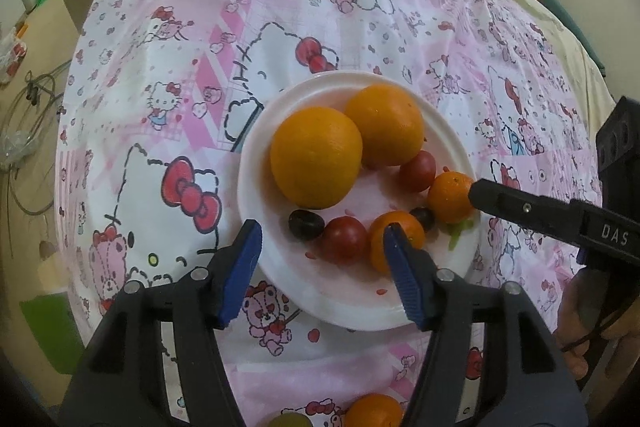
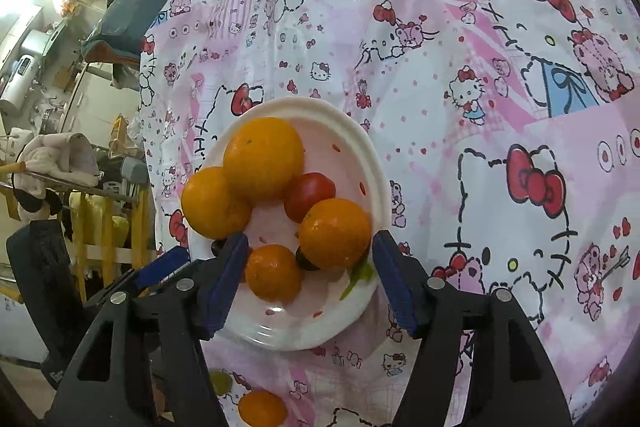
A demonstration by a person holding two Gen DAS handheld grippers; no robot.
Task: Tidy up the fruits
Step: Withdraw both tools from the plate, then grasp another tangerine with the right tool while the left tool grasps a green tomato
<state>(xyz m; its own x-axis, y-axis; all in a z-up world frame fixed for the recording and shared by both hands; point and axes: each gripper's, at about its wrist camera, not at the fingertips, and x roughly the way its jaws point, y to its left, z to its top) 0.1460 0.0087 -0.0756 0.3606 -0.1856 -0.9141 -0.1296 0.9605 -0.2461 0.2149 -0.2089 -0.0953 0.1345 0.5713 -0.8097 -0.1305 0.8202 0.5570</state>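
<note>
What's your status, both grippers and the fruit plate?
Left gripper open, empty, over plate. Right gripper open, empty, straddling small orange. Another small orange and green fruit off plate. Nothing in the way.

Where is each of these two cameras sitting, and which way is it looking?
Left wrist view: sits on the left tongs, looking forward and down at the white plate of fruit; its own open blue fingers show, and the right tongs' black finger reaches in from the right.
Right wrist view: sits on the right tongs, looking down at the plate from another side; its open fingers frame a small orange.
Both share the plate, the two big oranges and the cartoon-cat cloth.
</note>
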